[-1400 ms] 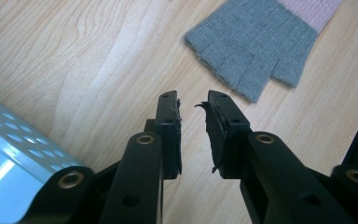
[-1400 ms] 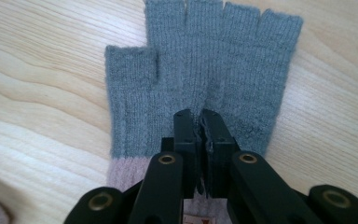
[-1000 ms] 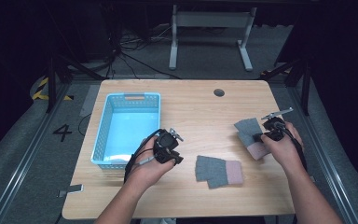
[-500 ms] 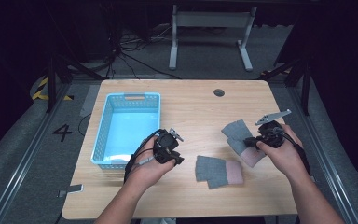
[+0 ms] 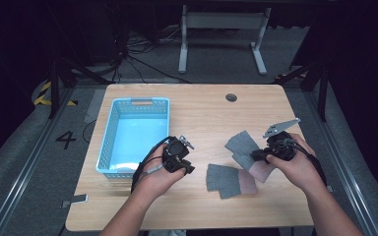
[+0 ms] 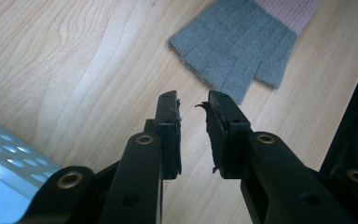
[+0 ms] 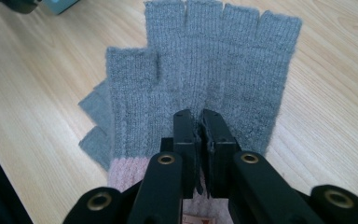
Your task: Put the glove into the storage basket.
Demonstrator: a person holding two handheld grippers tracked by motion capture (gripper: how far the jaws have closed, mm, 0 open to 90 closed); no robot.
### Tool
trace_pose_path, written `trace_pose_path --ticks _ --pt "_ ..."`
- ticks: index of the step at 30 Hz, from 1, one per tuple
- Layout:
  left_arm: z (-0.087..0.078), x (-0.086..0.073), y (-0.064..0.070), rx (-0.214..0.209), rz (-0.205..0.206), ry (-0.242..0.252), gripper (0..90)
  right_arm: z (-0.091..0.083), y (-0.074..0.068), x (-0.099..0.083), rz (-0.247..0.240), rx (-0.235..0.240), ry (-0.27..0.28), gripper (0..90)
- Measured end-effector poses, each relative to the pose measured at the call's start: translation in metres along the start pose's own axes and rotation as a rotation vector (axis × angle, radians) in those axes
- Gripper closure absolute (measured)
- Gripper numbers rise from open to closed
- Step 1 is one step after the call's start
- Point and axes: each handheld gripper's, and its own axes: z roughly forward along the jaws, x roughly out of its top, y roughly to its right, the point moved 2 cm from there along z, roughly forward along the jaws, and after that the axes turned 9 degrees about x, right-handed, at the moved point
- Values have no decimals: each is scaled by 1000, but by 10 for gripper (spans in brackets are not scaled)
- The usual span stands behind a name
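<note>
Now the right tongs pinch the grey fingerless glove, its fingers spread ahead of the tips on the worktop. Left tongs stand narrowly parted, holding nothing, a second glove ahead.

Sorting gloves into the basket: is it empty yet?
Empty: the basket shows a bare blue floor; both gloves lie outside on the table.
</note>
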Motion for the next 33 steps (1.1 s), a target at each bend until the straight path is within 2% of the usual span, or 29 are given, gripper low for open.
trace_pose_path --ticks 4,6,9,14,15,22,33 --pt "0 0 0 -1 4 -1 747 2 -5 1 -27 15 -23 858" --pt "0 0 0 -2 0 1 747 3 -8 2 -60 24 -41 858" --pt "0 0 1 -3 1 3 747 4 -9 3 -72 30 -47 858" --pt "-1 -2 2 -2 0 2 747 11 -14 3 -96 66 -61 858" --pt "-2 -3 2 -3 -1 4 747 14 -15 3 -115 81 -68 857" --pt "-1 -5 1 -1 -7 -6 752 25 -11 2 -113 105 -91 855" --pt "4 -3 6 -12 12 -20 761 50 -23 -7 -188 174 -150 857"
